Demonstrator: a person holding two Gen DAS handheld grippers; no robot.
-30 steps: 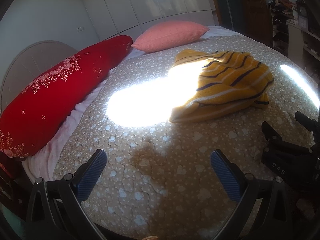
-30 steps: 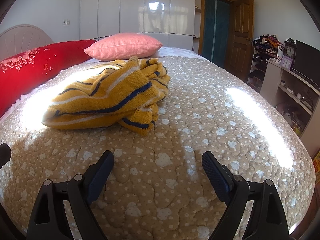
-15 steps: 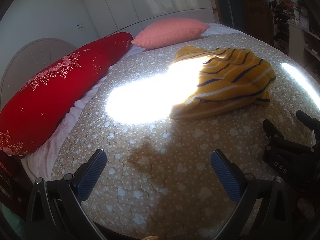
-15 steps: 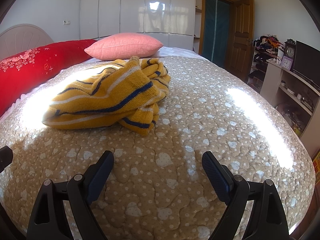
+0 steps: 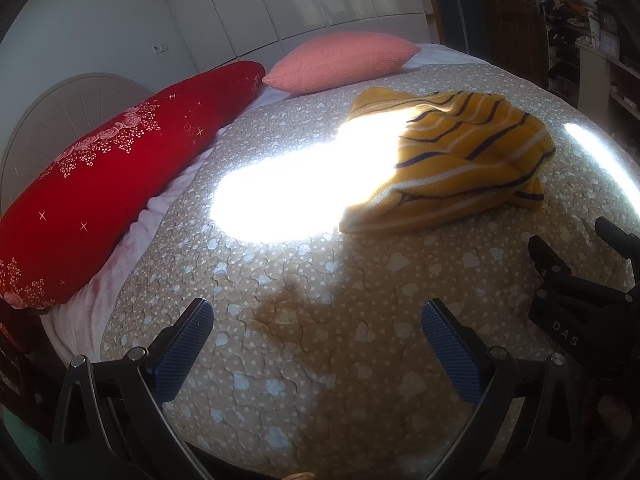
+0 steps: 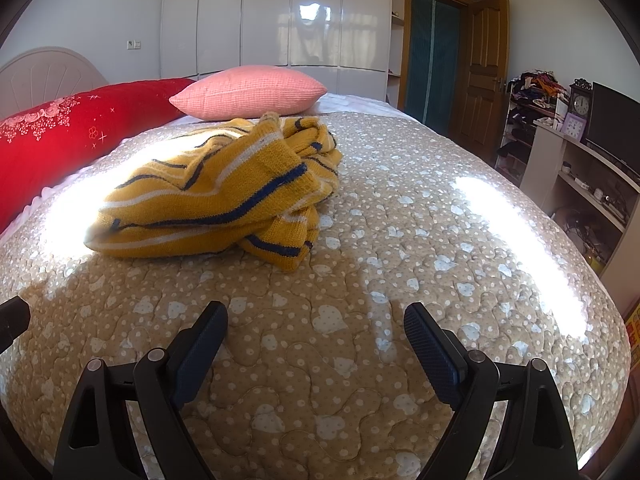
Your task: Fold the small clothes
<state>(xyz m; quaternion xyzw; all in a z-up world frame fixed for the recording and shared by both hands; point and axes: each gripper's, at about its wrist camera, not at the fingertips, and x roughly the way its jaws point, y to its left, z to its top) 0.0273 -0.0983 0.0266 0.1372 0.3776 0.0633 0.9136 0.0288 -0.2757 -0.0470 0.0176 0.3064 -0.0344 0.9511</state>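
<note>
Tongs (image 6: 316,340) agape, short of sweater (image 6: 216,196)

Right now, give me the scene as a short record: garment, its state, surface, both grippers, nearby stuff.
garment: yellow striped sweater
state: crumpled in a heap, not folded, partly in a sun patch
surface: beige quilt on a bed
left hand-held gripper: open, empty, short of the sweater
right hand-held gripper: open, empty, short of the sweater
contact: neither gripper touches the sweater
nearby: pink pillow beyond the sweater; red bolster along the bed's left side
background: white wardrobe, wooden door
</note>
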